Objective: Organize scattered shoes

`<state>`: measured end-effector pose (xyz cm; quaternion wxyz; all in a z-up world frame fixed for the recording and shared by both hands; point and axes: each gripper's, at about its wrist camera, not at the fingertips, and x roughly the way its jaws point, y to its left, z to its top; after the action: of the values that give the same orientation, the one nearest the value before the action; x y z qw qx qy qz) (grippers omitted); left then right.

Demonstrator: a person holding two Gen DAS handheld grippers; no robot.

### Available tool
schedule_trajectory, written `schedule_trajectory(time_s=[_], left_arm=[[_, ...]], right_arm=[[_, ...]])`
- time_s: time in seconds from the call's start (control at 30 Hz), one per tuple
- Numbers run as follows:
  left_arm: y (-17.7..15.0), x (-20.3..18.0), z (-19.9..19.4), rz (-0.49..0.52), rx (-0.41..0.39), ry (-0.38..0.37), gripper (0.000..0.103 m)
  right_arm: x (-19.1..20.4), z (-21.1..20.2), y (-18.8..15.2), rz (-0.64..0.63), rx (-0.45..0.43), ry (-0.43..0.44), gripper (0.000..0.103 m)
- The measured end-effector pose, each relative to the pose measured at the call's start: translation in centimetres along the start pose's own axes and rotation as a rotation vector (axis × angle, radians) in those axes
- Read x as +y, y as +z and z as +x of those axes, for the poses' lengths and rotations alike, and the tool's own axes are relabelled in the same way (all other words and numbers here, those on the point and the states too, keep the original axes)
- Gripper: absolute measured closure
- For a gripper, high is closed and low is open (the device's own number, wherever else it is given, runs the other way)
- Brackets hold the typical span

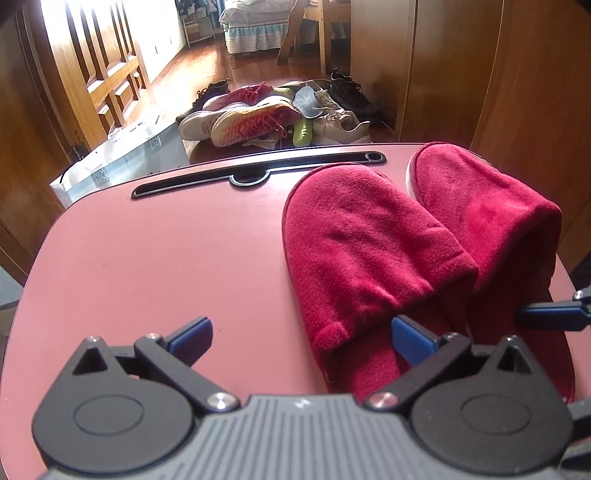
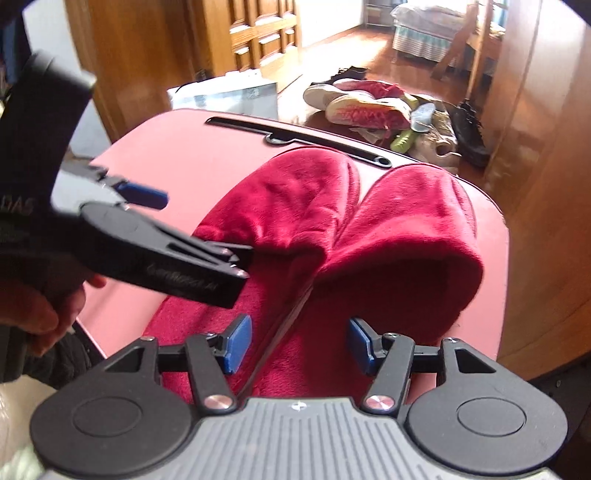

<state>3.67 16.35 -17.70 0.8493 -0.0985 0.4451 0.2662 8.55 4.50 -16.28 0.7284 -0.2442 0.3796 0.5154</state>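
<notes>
Pink rounded counter [image 1: 147,258]: two red plush slippers [image 1: 369,251], side by side, touching, right half. Left gripper [image 1: 301,332]: jaws open, empty, nearside. Right gripper [image 2: 301,343]: jaws open over slipper heels. Floor beyond: sneaker pile [image 1: 258,118].

Pink table [image 1: 147,258], wooden door [image 1: 107,74], bed [image 1: 255,26], white box [image 1: 122,155]
</notes>
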Motion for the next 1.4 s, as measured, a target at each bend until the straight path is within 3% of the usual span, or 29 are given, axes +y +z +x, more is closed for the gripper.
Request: schedule_trajectory(time_s=[0.17,0.3,0.37,0.57,0.8,0.9,1.17,1.23,1.4], left_arm=[[0.0,0.4,0.4,-0.041,-0.007,-0.004,0.0],[0.3,-0.4,0.0,0.008,-0.083,0.101,0.0],[0.8,-0.1,-0.4,-0.013,-0.113,0.114,0.0],[0.8,0.5,-1.1,-0.076,-0.043,-0.036,0.0],[0.1,-0.3,0.1,-0.051,0.034,-0.088,0.0],[0.1,-0.5,0.7,-0.056,0.032,-0.098,0.0],[1.1,-0.7,1.6,-0.074,-0.021,-0.015,0.0],[1.5,-0.6,1.1,-0.067,-0.056,0.047,0.0],[2.3,0.2,-0.1,-0.07,-0.135,0.118,0.0]], right_arm=[[0.6,0.2,-0.3,-0.019,0.001,-0.029,0.044],[0.8,0.2,-0.4,-0.029,-0.004,-0.037,0.044],[0.8,0.3,-0.4,-0.028,-0.003,-0.037,0.044],[0.7,0.4,-0.2,-0.023,0.006,-0.032,0.044],[0.6,0.5,0.0,-0.016,0.008,-0.034,0.043],[0.7,0.5,-0.1,-0.015,0.007,-0.036,0.043],[0.7,0.4,-0.2,-0.013,0.003,-0.035,0.043],[0.7,0.4,-0.2,-0.015,0.001,-0.034,0.043],[0.6,0.4,-0.2,-0.015,0.007,-0.033,0.042]])
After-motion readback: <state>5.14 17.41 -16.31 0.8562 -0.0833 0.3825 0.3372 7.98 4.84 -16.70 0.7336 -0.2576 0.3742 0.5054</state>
